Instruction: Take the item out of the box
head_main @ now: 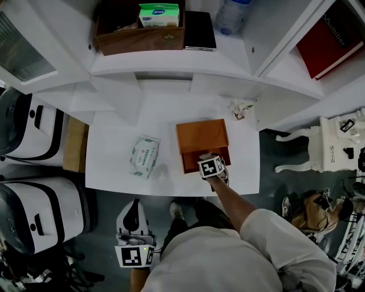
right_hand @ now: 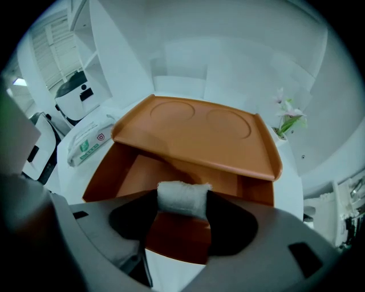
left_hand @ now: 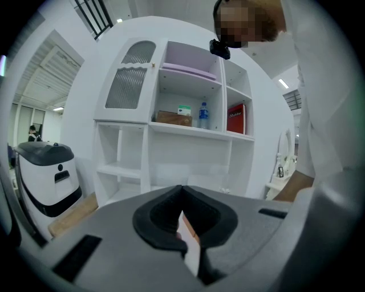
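Observation:
An orange-brown box stands on the white table with its lid raised toward the back. In the right gripper view the lid hangs over the box's open inside. My right gripper is at the box's front opening. It is shut on a small white roll that spans the gap between the fingertips, just above the box floor. My left gripper hangs below the table's near edge by the person's body, and its jaws are shut on nothing.
A green-and-white wipes pack lies left of the box. A small flower sprig sits at the back right of the table. The shelf behind holds a wooden crate, a bottle and a red book. White machines stand at the left.

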